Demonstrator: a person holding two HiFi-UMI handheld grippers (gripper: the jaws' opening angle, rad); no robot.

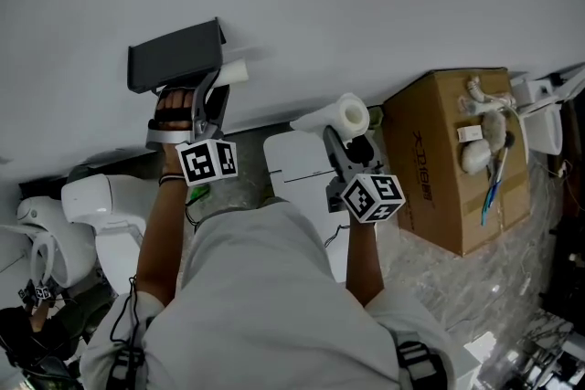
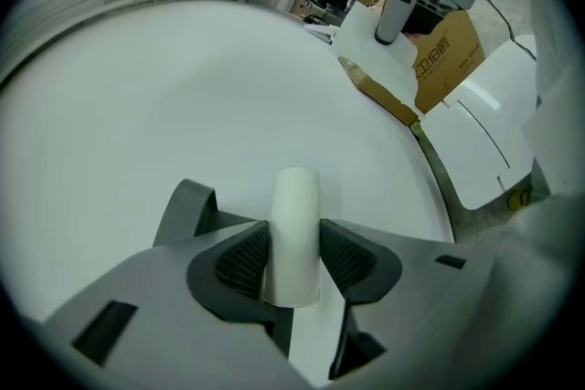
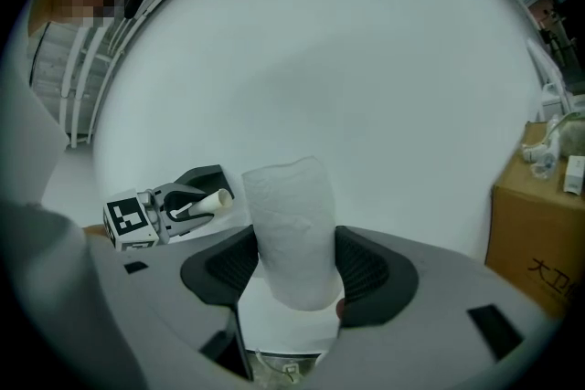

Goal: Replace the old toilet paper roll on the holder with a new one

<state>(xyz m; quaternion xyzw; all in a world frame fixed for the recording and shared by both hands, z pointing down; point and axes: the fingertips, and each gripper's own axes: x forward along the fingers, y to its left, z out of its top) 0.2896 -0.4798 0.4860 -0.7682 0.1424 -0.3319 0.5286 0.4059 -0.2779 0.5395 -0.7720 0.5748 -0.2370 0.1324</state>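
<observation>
As right gripper point(image 3: 294, 269) clamps it, new roll point(image 3: 288, 215) protrudes.

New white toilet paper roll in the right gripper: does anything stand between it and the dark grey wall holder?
Yes. The left gripper, closed on the thin white bare core, sits at the dark grey holder, in the new white roll's path.
</observation>
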